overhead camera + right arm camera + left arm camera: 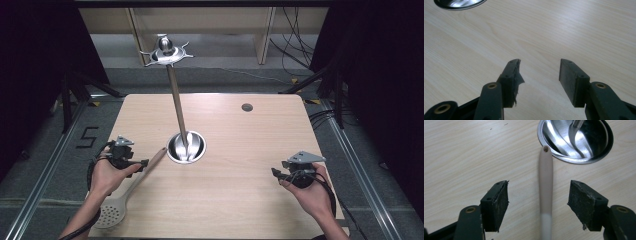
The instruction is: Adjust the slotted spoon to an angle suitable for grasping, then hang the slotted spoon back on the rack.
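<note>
While standing apart on either side of the spoon handle [546, 185], left gripper [537, 203] jaws spread wide, touching nothing, handle running up between them toward the steel base [554, 142]. Left of that base in the high view: left hand [107, 175] wrapped round the left gripper [142, 162], hovering over the handle part of a slotted spoon [131, 192]. Spoon flat on the wooden table [225, 200], pale perforated head near the table's front edge, well to the left of and nearer than the base, brown handle slanting up to the right with its tip, pierced by a small hole, just beside the base rim; touching or not, cannot tell. Base round and shiny, at the table's middle, carrying a thin pole [177, 102] topped by a spiked metal crown [166, 51]. Beyond the base and to its right, a small dark hole [247, 107] in the tabletop. Well to the right of the base, right hand [310, 192] holding the right gripper [276, 173] low over bare wood. Right gripper [539, 72] jaws parted too, nothing between them, left pad frayed at its edge, base rim [459, 5] far off at the upper left corner.
</note>
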The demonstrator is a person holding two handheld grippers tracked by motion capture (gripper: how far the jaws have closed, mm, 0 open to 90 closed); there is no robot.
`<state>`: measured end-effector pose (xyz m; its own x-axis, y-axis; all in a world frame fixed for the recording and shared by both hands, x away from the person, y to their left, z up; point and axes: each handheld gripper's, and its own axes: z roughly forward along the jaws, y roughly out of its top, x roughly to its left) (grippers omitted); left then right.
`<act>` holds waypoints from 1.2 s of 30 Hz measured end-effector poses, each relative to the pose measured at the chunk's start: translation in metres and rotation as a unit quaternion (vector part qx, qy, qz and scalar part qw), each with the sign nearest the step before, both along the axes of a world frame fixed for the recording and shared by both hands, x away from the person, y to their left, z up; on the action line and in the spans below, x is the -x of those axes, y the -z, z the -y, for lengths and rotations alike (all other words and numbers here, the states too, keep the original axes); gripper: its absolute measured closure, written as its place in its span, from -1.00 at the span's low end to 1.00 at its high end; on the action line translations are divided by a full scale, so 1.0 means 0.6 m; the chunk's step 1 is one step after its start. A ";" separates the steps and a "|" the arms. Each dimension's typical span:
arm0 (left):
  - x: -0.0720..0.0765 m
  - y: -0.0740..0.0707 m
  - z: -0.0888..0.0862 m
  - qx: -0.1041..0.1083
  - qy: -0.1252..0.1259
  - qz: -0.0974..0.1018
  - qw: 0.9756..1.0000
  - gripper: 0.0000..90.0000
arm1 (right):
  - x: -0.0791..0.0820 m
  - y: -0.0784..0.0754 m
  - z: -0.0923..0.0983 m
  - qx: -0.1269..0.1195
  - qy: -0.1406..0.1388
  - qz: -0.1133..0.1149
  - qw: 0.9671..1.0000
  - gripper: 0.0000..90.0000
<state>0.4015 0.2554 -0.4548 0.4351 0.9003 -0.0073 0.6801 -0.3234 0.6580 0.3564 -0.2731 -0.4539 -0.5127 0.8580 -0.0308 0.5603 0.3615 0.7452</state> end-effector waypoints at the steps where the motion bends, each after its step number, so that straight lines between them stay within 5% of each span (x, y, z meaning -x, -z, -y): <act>1: 0.001 0.000 -0.001 0.001 0.004 -0.003 1.000 -0.31 | -0.003 0.000 -0.001 0.003 -0.005 0.007 1.000 0.14; 8: 0.006 -0.002 0.000 -0.007 0.006 0.002 1.000 -0.30 | -0.009 -0.001 -0.011 0.006 -0.017 0.003 1.000 0.14; 17: -0.011 -0.010 0.024 -0.045 0.045 -0.032 0.997 -0.20 | -0.008 -0.003 -0.005 -0.008 -0.011 -0.005 1.000 0.14; 20: -0.027 -0.017 0.031 -0.058 0.084 -0.058 0.993 -0.17 | -0.006 0.001 -0.004 -0.002 -0.010 -0.009 1.000 0.14; 22: -0.037 -0.017 0.036 -0.063 0.081 -0.068 0.992 -0.13 | -0.006 0.000 -0.001 0.001 -0.013 -0.002 1.000 0.14; 23: -0.043 -0.017 0.038 -0.074 0.082 -0.078 0.991 -0.12 | -0.002 -0.004 -0.002 -0.003 -0.002 -0.015 1.000 0.14; 28: -0.066 -0.006 0.049 -0.106 0.082 -0.119 0.984 -0.05 | 0.002 -0.004 -0.003 0.002 -0.004 -0.010 1.000 0.14; 31: -0.077 0.003 0.054 -0.116 0.080 -0.149 0.979 0.00 | 0.001 -0.004 -0.004 0.007 -0.011 -0.011 1.000 0.14; 32: -0.079 0.004 0.054 -0.128 0.086 -0.167 0.974 0.01 | 0.000 -0.003 -0.005 0.007 -0.012 -0.007 1.000 0.14; 36: -0.076 0.015 0.056 -0.117 0.061 -0.198 0.971 0.07 | 0.001 -0.001 -0.004 0.006 -0.014 -0.005 1.000 0.14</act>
<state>0.4469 0.2218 -0.4637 0.5437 0.8393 0.0024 0.8118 -0.5266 0.2523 0.3560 -0.2708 -0.4531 -0.5369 0.8429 -0.0365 0.5570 0.3866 0.7351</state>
